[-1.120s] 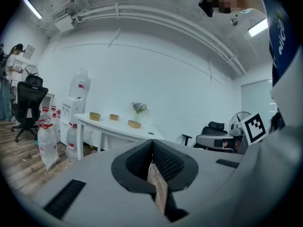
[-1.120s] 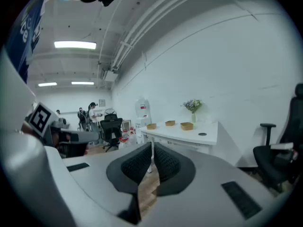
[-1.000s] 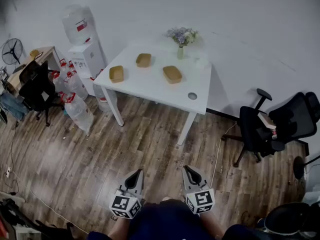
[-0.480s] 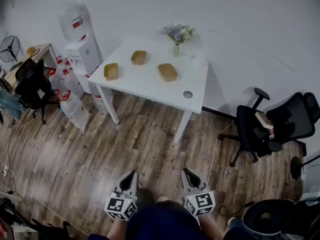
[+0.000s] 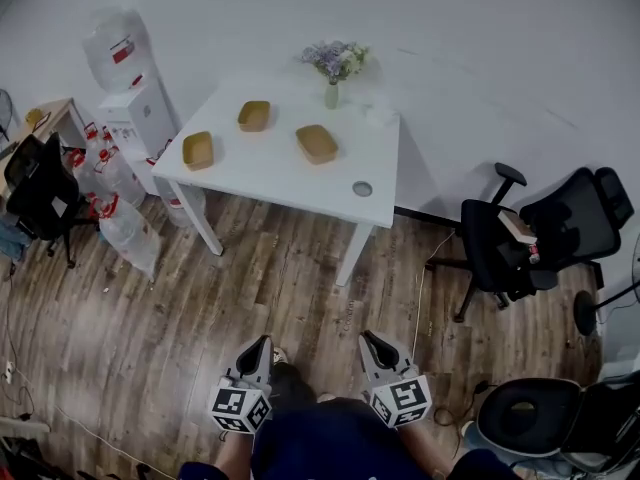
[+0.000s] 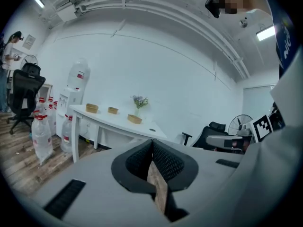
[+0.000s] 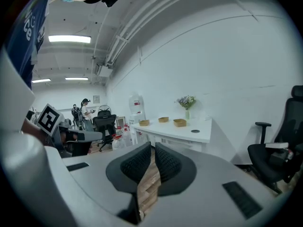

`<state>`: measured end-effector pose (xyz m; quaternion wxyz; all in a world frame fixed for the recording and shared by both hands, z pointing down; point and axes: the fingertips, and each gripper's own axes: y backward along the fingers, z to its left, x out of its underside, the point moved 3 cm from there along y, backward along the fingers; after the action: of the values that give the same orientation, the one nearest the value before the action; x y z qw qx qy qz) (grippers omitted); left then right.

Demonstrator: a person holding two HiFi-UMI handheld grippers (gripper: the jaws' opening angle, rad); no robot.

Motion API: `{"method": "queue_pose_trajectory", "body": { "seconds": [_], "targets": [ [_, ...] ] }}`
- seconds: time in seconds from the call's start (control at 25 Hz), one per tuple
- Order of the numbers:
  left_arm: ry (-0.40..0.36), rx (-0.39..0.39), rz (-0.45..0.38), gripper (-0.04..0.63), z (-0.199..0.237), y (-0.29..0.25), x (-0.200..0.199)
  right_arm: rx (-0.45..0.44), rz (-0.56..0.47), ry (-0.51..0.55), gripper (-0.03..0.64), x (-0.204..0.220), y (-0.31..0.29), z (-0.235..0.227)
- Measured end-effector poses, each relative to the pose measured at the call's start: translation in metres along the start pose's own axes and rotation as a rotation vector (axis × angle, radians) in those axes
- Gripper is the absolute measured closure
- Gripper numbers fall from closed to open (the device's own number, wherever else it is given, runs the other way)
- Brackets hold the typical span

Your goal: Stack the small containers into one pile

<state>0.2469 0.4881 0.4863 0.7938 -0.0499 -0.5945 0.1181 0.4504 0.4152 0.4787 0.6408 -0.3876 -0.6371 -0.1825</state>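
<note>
Nearest the camera, the left gripper (image 5: 258,344) and the right gripper (image 5: 372,340) were held side by side low in the head view, above a wooden floor (image 5: 250,288). Both had their jaws drawn together with nothing between them (each gripper's own view showed only floorboards through the narrow slit behind the pads).

Farther off stood a white table (image 5: 270,168), well apart from both grippers. On it lay three small tan containers, none stacked and each apart from the others. The left container (image 5: 198,150) lay near the table's left edge, the back container (image 5: 254,116) beyond it toward the wall, and the right container (image 5: 316,143) nearer the middle. A round grommet (image 5: 362,188) sat in the tabletop toward its near right corner.

At the table's far edge a vase of flowers (image 5: 333,68) stood upright. A water dispenser (image 5: 125,88) stood left of the table with water bottles (image 5: 120,230) beside it, and a black office chair (image 5: 510,253) stood off to the right.
</note>
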Motion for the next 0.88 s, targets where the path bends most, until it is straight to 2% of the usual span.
{"method": "queue_pose_trajectory", "body": {
  "seconds": [0.12, 0.36, 0.68, 0.88],
  "targets": [
    [-0.02, 0.051, -0.014, 0.575, 0.01, -0.028, -0.015, 0.014, 0.006, 0.002, 0.56, -0.008, -0.024, -0.002],
    [-0.033, 0.186, 0.011, 0.575, 0.031, -0.087, -0.039, 0.058, 0.023, -0.013, 0.56, -0.025, -0.083, -0.002],
    [-0.065, 0.284, 0.024, 0.575, 0.092, -0.139, -0.078, 0.141, -0.006, -0.071, 0.56, -0.045, -0.154, 0.003],
    [-0.085, 0.326, 0.054, 0.575, 0.119, -0.15, -0.085, 0.166, -0.005, -0.101, 0.56, -0.045, -0.185, 0.017]
  ]
}}
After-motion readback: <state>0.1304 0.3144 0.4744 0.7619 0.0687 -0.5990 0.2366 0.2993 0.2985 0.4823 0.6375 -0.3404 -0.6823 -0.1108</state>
